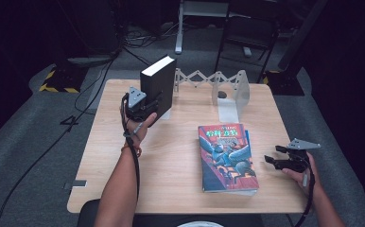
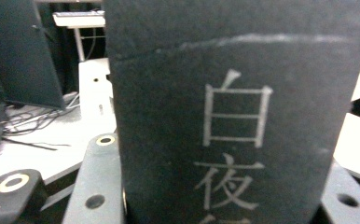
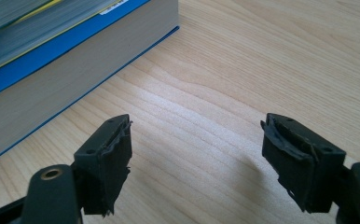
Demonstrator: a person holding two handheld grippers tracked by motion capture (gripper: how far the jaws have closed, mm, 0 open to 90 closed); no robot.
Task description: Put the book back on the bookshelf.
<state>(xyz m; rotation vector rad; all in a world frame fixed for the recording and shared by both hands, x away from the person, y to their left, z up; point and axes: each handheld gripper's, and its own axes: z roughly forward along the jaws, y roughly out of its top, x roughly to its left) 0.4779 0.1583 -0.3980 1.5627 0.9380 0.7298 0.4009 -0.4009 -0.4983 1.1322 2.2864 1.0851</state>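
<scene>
Left gripper (image 1: 148,108) clamped on thick black upright book (image 1: 158,85), long axis vertical, just left of white accordion rack (image 1: 228,87) at bench (image 1: 171,156) rear; right gripper (image 1: 276,161) open, empty

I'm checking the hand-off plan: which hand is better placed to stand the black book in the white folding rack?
Left: the left gripper already clamps the thick black hardback book upright beside the white folding rack; the right gripper rests open, empty.
</scene>
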